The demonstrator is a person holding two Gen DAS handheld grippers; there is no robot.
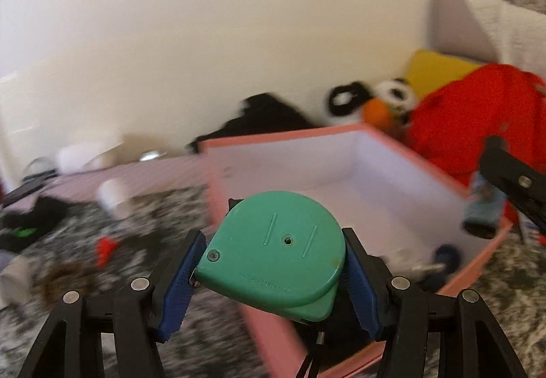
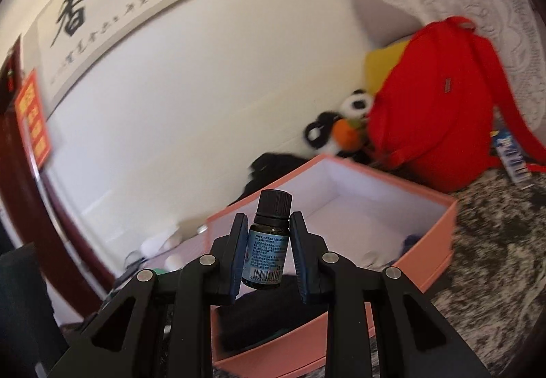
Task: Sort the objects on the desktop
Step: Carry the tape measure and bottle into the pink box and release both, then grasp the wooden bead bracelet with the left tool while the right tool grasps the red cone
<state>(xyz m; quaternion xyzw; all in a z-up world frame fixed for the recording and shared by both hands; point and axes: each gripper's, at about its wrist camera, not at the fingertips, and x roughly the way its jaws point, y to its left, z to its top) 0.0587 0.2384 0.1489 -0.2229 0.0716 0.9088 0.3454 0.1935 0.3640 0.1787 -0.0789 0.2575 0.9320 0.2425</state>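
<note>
My left gripper is shut on a green tape measure, held over the near left corner of the pink box. My right gripper is shut on a small dark glass bottle with a black cap and blue label, upright, above the near side of the same pink box. In the left wrist view the right gripper shows at the right edge with the bottle over the box's right rim. A few small items, one dark blue, lie inside the box.
A red backpack, a panda plush and a yellow cushion sit behind the box against the white wall. Black cloth lies behind it. White cylinders, a small red object and other clutter lie left on the patterned cloth.
</note>
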